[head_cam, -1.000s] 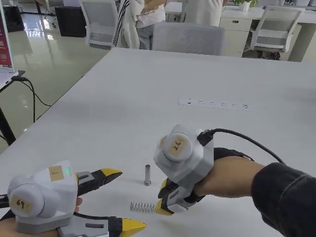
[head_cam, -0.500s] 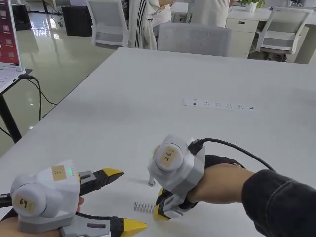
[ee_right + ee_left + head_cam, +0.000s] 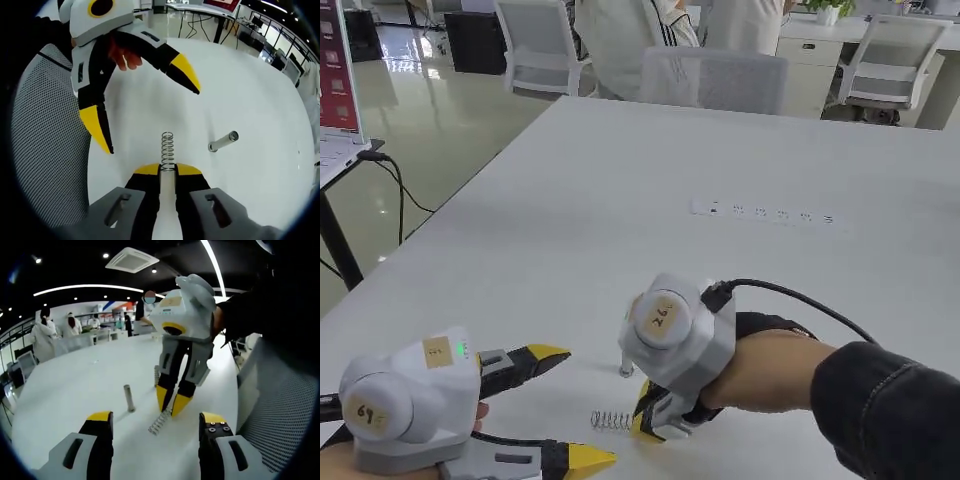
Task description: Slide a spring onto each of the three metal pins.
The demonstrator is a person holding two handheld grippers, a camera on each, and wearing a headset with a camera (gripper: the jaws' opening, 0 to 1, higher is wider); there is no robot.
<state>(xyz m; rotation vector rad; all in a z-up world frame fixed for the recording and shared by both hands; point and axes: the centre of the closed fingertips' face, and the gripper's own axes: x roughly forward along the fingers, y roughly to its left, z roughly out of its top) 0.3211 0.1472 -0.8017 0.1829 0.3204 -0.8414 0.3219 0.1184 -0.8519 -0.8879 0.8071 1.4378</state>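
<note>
Right gripper (image 3: pixel 167 169): jaws drawn in almost to touching, pinching the last coils at one end of the spring (image 3: pixel 167 146). The rest of the spring sticks straight out ahead of the tips, with its far end low over or on the white table (image 3: pixel 620 200); I cannot tell which. Left gripper (image 3: pixel 156 417): jaws spread wide, nothing between them, parked just beside the work on my near side. A pin (image 3: pixel 129 397) stands upright on the table a little beyond the spring's free end, apart from it, bare. Handling, as I judge it: thin wire, open coils, next to no weight, so it will lift with no effort and could flick away if the pinch slips. It is soft along its length and will sag or bow if pushed from one end, and a hard squeeze could flatten the coils and close the bore. The grip belongs across the outside of the end coils, lightly, as it is now, leaving the free mouth open to go over the pin's top. The pin looks stiff, smooth metal, slim and free-standing, so a sideways nudge from the spring may tip it. The open gripper could steady its base.
</note>
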